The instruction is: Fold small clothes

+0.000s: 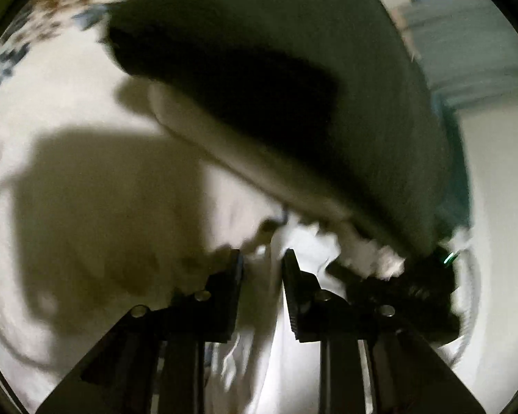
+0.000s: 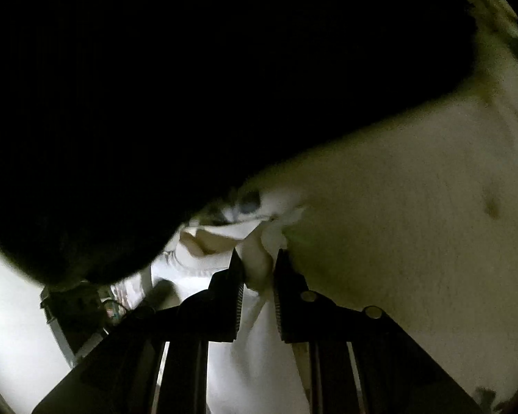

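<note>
Two folds of white cloth (image 1: 293,241) sit between the jaws: left hand-held gripper (image 1: 262,255) pinches one, right hand-held gripper (image 2: 257,258) pinches another, dark cloth (image 1: 259,86) draped just ahead.

A white bedsheet (image 1: 69,110) printed with blue and brown flowers (image 1: 13,58) toward its far edge covers the surface, lit hard from one side so deep shadows (image 1: 96,214) fall across it. A pale wall (image 1: 466,45) shows behind, blurred.
</note>
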Demonstrator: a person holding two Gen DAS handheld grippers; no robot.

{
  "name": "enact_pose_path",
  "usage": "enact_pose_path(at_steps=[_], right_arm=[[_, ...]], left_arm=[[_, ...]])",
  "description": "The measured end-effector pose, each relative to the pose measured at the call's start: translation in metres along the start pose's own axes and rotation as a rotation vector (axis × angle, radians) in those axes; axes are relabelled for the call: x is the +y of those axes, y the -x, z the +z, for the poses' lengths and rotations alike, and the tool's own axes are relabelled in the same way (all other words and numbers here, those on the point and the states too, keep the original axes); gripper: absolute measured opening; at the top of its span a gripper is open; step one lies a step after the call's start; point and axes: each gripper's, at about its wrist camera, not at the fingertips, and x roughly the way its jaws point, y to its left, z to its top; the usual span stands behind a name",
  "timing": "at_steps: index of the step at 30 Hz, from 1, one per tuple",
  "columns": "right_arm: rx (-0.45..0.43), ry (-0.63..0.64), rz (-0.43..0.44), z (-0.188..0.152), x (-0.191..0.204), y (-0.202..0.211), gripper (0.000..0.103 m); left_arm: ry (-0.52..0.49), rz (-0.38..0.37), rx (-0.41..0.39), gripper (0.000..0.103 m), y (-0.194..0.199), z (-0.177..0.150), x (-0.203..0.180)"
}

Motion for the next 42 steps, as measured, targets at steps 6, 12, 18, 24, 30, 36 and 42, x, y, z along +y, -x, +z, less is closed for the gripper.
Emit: enact_pose_path(at_steps=[6,12,18,24,30,36,42], right_arm=[[-0.032,-0.063,0.103,-0.008,-0.027,0.036,0.058],[0.100,0.003,0.176,0.009,-0.021,-0.009,0.059],[0.088,0.059,0.240,0.017,-0.007,-0.013,0.011],[0.030,0.124,0.224,-0.006,0.010,0.012,0.007],[-0.016,0.187,0.237,-0.034,0.034,0.033,0.006],[-0.033,0.245,0.244,-0.100,0.029,0.083,0.006],[0.064,0.262,0.194,-0.212,0.052,0.068,0.010]], left_arm=[[0.081,-0.086,0.007,0.061,0.027,0.001,0.025],[-0.026,-0.062,0.164,0.060,-0.011,-0.005,0.013],[-0.144,-0.045,0.142,0.010,-0.012,-0.005,0.001],[-0.238,-0.045,0.099,0.010,0.012,-0.012,-0.022],[-0.308,-0.068,0.053,0.010,0.052,-0.025,-0.042],[-0.370,-0.104,0.036,0.010,0.099,-0.059,-0.061],[-0.365,-0.063,0.121,0.024,0.114,-0.121,-0.073]])
